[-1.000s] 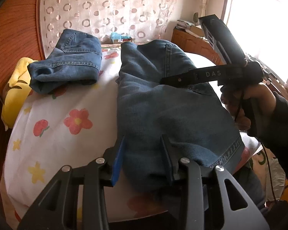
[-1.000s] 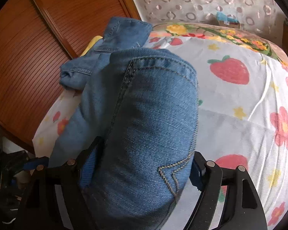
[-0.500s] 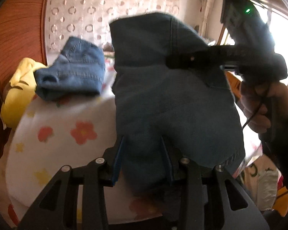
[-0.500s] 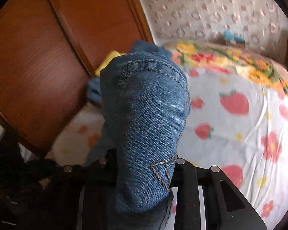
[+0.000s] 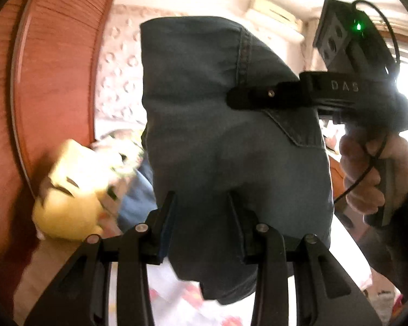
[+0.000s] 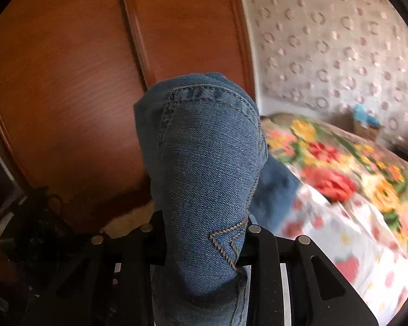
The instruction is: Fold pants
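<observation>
The folded blue jeans (image 5: 217,141) hang in the air above the bed, held by both grippers. My left gripper (image 5: 201,217) is shut on their lower edge. My right gripper (image 6: 204,233) is shut on the pocket side of the jeans (image 6: 206,163); it also shows in the left wrist view (image 5: 247,97), clamped on the right side near the back pocket. The cloth fills the middle of both views and hides what lies behind it.
A second folded pair of jeans (image 5: 136,198) and a yellow plush toy (image 5: 68,209) lie at the left by the wooden headboard (image 6: 68,81). The flowered bed sheet (image 6: 367,244) spreads below and right. A patterned curtain (image 6: 326,46) hangs behind.
Both grippers have lifted the jeans off the bed and tilted upward. The right gripper's jaws have closed tighter on the cloth.
</observation>
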